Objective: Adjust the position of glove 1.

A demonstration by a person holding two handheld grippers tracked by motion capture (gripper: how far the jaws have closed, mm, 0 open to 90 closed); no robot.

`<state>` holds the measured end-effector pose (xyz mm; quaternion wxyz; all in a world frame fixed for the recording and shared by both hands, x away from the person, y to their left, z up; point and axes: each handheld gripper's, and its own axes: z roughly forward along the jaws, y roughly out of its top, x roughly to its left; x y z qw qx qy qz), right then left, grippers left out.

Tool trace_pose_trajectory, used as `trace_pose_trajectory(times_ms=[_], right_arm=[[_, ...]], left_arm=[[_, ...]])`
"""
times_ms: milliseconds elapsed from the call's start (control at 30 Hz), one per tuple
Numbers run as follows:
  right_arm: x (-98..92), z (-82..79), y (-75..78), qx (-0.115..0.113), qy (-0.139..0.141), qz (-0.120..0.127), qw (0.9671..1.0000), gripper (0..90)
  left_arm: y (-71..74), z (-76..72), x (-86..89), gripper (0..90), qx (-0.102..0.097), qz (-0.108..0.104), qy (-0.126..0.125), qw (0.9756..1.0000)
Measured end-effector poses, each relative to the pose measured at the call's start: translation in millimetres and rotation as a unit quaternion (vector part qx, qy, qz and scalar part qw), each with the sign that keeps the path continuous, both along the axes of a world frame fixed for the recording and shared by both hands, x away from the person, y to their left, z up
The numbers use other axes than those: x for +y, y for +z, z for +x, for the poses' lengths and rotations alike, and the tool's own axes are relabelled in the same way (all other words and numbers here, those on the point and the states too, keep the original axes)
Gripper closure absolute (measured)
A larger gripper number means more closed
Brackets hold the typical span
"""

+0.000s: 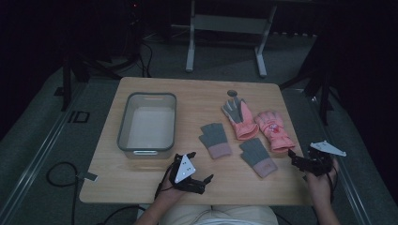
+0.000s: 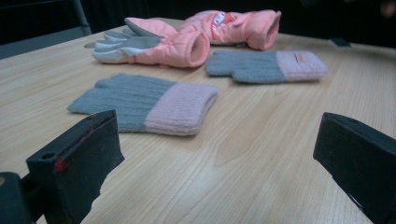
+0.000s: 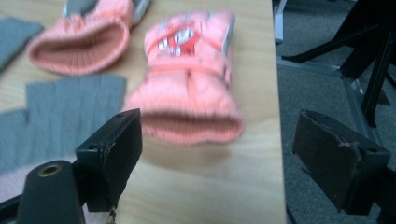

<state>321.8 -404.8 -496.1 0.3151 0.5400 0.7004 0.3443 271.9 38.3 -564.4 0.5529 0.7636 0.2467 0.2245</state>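
Item: clear plastic rectangular bin (image 1: 126, 123), your landmark on the wooden tabletop (image 1: 141, 178); nothing lies in it.

Right of the bin: two grey knitted gloves with pink cuffs (image 1: 215, 139) (image 1: 257, 157), and beyond them two padded salmon-pink winter gloves (image 1: 239, 119) (image 1: 273, 130), all four lying loose; sorting judged not begun.

Your left gripper (image 1: 208, 179), just below the bin, stands wide open, empty. Your right gripper (image 1: 292, 155), far right of the bin, likewise gapes, holding nothing.

Markings: a red-and-white emblem on one salmon glove, unreadable.

counter: pale wooden counter (image 1: 155, 176) | left: clear plastic tub (image 1: 123, 126) | centre: two grey knit gloves, two pink padded gloves | claws: near edge
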Motion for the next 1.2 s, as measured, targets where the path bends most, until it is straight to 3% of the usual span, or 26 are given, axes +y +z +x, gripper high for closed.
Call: trace_pose_trajectory(times_ms=[133, 233, 333, 500, 600, 733, 800, 1000, 1100, 1200], right_arm=[[2.6, 7.7, 15.0, 0.006, 0.001, -0.001, 1.0000, 14.5], [11.1, 15.1, 29.1, -0.007, 0.013, -0.005, 0.9999, 13.1], [20.9, 22.2, 40.8, -0.020, 0.020, 0.006, 0.9996, 12.0], [38.7, 32.3, 59.4, -0.036, 0.047, 0.035, 0.9976, 11.1], [52.6, 37.1, 66.8, -0.051, 0.067, 0.034, 0.9959, 11.0], [71.3, 44.9, 70.8, -0.059, 0.107, 0.022, 0.9922, 13.9], [81.7, 50.6, 70.4, -0.053, 0.125, 0.021, 0.9905, 15.6], [112.3, 62.3, 66.3, -0.035, 0.172, 0.013, 0.9844, 22.4], [128.7, 66.0, 63.8, -0.039, 0.191, 0.012, 0.9807, 31.2], [145.4, 70.3, 60.4, -0.034, 0.211, 0.014, 0.9769, 32.1]], left_arm=[[0.2, -1.3, -2.8, 0.3, -0.002, 0.012, -0.010, 0.9999], [0.3, 0.0, -1.5, 0.3, 0.008, 0.012, -0.018, 0.9997], [0.7, 1.5, -1.0, 0.3, 0.017, 0.032, -0.013, 0.9992], [0.8, 5.3, 2.7, 0.3, 0.040, 0.015, -0.021, 0.9989], [0.6, 6.8, 7.1, 0.4, 0.040, -0.004, -0.024, 0.9989], [0.6, 7.3, 8.0, 0.3, 0.038, -0.004, -0.022, 0.9990], [0.6, 7.1, 8.0, 0.3, 0.033, 0.000, -0.019, 0.9993], [0.1, 7.9, 13.0, 0.3, 0.035, -0.024, -0.009, 0.9991], [0.1, 7.1, 12.2, 0.3, 0.032, -0.021, -0.009, 0.9992], [0.1, 5.7, 10.6, 0.3, 0.026, -0.015, -0.004, 0.9995]])
